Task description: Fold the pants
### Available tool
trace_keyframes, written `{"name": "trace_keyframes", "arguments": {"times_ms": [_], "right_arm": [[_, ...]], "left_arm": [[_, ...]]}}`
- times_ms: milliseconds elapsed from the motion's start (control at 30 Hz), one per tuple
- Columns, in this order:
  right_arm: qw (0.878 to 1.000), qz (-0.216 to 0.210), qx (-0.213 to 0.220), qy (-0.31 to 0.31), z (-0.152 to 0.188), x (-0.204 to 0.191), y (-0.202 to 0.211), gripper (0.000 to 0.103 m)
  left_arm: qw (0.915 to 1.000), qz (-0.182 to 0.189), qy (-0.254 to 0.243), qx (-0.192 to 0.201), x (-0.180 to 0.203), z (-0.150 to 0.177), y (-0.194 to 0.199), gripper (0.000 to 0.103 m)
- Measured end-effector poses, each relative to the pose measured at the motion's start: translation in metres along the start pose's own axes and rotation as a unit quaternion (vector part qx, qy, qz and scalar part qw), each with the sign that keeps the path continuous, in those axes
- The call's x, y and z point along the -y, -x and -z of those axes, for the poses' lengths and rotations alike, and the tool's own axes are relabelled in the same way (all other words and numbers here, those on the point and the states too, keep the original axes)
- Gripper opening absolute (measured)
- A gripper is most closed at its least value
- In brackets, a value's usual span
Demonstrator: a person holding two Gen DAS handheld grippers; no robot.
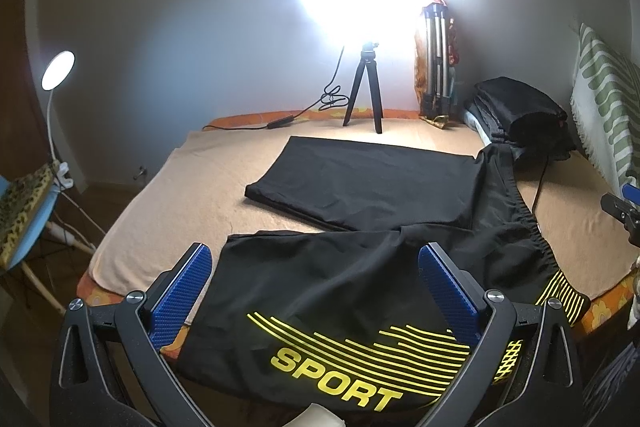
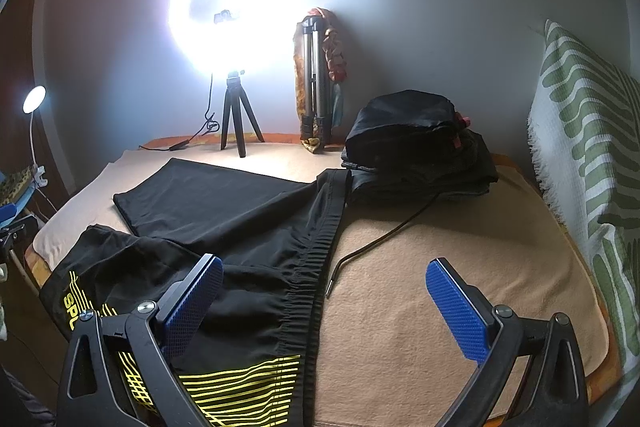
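While both jaws gape, pants (image 1: 360, 195) lie spread beneath them.

The black sport pants (image 1: 360, 195) lie unfolded on the peach blanket, legs spread apart. The near leg bears a yellow "SPORT" print with stripes; the elastic waistband and its drawstring lie to the right.

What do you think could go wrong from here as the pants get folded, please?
1. The drawstring trails loose over the blanket beside the open right gripper; it might snag or end up sticking out of the fold.
2. The pants hang over the bed's near edge under the open left gripper, so they could slide off when lifted.
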State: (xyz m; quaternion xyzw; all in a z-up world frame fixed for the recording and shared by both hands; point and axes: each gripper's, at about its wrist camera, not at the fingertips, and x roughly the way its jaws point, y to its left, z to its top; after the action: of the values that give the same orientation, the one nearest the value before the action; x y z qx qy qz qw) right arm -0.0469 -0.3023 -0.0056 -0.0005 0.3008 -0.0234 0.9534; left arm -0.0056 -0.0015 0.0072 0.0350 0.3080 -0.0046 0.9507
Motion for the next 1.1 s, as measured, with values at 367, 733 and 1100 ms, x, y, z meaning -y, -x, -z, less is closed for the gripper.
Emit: {"name": "trace_keyframes", "arguments": {"times_ms": [367,733,1100], "right_arm": [[1.0,-0.002,0.001,0.003,0.0014,-0.0015,0.0013,0.103],[1.0,-0.002,0.0,0.003,0.0007,-0.0029,0.0008,0.103],[1.0,-0.008,-0.005,0.005,0.002,-0.0051,0.0,0.103]], "left_arm": [[1.0,-0.001,-0.002,0.002,0.0008,-0.0011,0.0007,0.103],[1.0,0.0,-0.001,0.003,-0.0005,-0.0004,0.0013,0.103],[1.0,-0.002,-0.003,0.003,-0.0019,-0.0004,0.0014,0.103]]}}
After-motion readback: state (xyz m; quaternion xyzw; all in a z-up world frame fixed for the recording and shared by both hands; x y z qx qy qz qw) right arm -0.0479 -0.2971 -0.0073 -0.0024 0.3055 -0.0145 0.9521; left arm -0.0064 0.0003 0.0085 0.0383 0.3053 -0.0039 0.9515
